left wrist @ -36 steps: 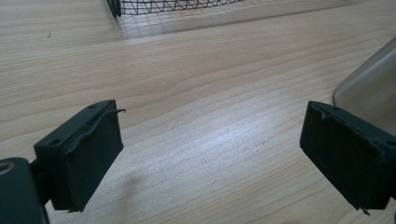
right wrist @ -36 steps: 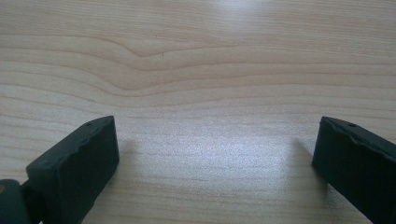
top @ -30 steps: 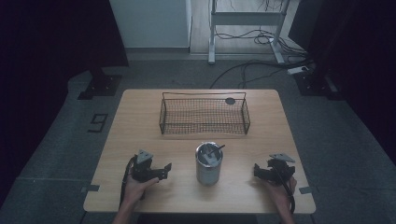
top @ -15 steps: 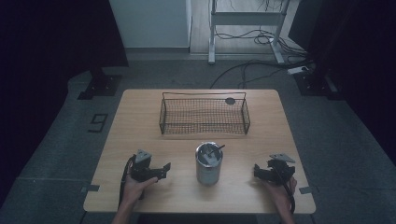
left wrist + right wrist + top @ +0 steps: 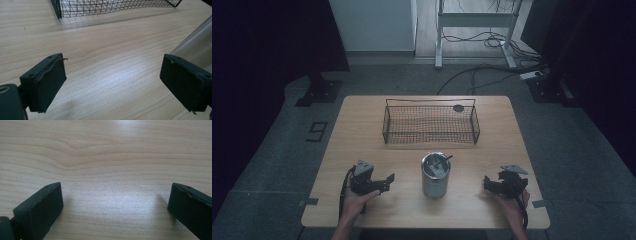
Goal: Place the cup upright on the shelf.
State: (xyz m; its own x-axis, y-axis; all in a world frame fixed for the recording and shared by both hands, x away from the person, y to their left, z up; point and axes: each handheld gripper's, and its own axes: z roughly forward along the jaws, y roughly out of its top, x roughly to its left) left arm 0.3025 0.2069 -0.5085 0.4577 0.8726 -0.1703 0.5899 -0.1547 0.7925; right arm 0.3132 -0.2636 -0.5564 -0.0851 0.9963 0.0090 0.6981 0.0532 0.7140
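My bench (image 5: 362, 130) carries everything. Beyond both tongs, toward the far edge, sits the wire basket (image 5: 430, 121). Between my tongs stands the metal canister (image 5: 435, 175) — near each, touching neither. My left tongs (image 5: 387, 181) and right tongs (image 5: 486, 184) rest low over the wood, jaws spread wide — released, gripping nothing.

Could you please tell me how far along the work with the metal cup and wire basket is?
Nothing looks done: the metal cup stands on the table, outside the wire basket. Nothing is in hand; the left gripper and right gripper rest open beside it. Grasping and moving remain.
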